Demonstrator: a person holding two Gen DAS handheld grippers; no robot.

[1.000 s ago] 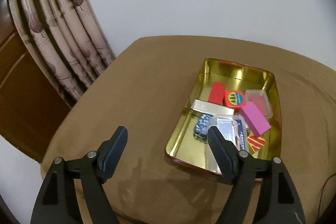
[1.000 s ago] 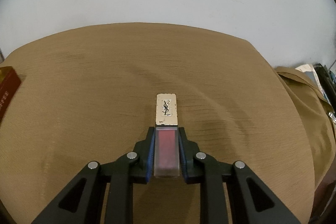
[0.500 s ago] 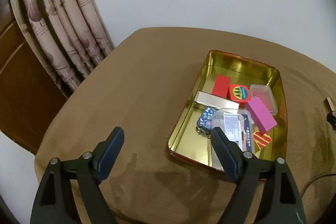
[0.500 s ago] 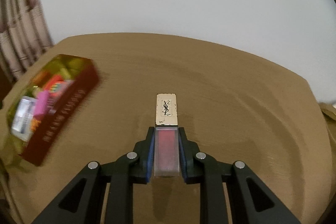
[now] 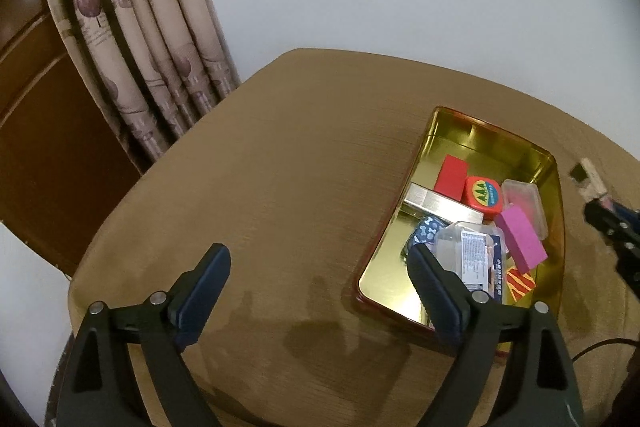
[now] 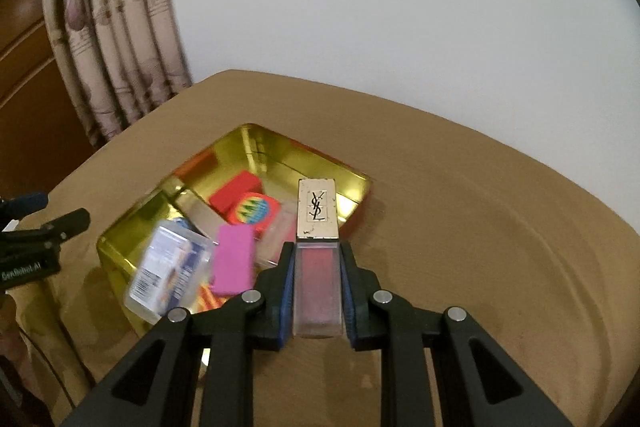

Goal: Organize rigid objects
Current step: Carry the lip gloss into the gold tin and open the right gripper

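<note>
Our right gripper (image 6: 317,283) squeezes the lipstick (image 6: 317,251) at middle frame, over the gold tin (image 6: 256,147). Our left gripper (image 5: 320,269) is opening with nothing inside.

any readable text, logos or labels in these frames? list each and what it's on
"YSL" monogram: gold cap of the lip gloss tube in the right gripper.
"GenRobot.AI": side of the left gripper, slightly blurred.
Label on the clear plastic box: too small to read.
Round red tin: emblem unreadable.

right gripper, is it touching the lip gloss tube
Touching: the right wrist view shows the right gripper with both blue pads pressed against the sides of the lip gloss tube.
</note>
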